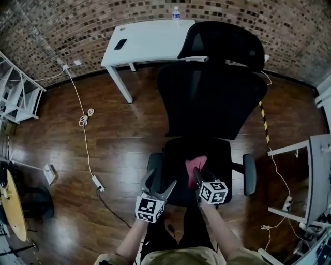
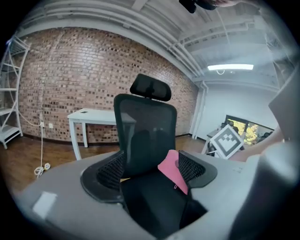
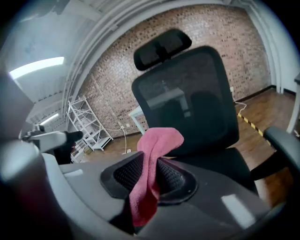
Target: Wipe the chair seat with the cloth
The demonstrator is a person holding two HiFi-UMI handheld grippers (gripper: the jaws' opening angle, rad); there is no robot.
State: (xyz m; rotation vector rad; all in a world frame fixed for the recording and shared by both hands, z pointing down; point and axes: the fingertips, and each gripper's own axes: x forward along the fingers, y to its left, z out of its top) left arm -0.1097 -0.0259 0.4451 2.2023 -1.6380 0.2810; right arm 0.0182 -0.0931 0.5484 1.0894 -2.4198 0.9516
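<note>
Here, the cloth (image 3: 158,139) is pinched between the closed jaws of the right tongs (image 1: 198,175). Its pink end is pushed up past the tips and the rest is left hanging down between the jaws. It is held over the middle of the seat (image 1: 221,155) of the black chair (image 1: 209,98), toward the near edge; whether it touches the seat cannot be told. The left tongs (image 1: 159,182) are spread wide with nothing gripped, just left of the right tongs and over the seat's near left part. The cloth is seen just beside their right jaw. The chair's back and headrest (image 1: 227,44) are seen upright at the far side. Beyond them a white desk (image 1: 147,41) is set against a brick wall, with a bottle (image 1: 176,12) at its far edge. A white cable (image 1: 84,120) is trailed over the wooden floor (image 1: 124,137) at the left.
</note>
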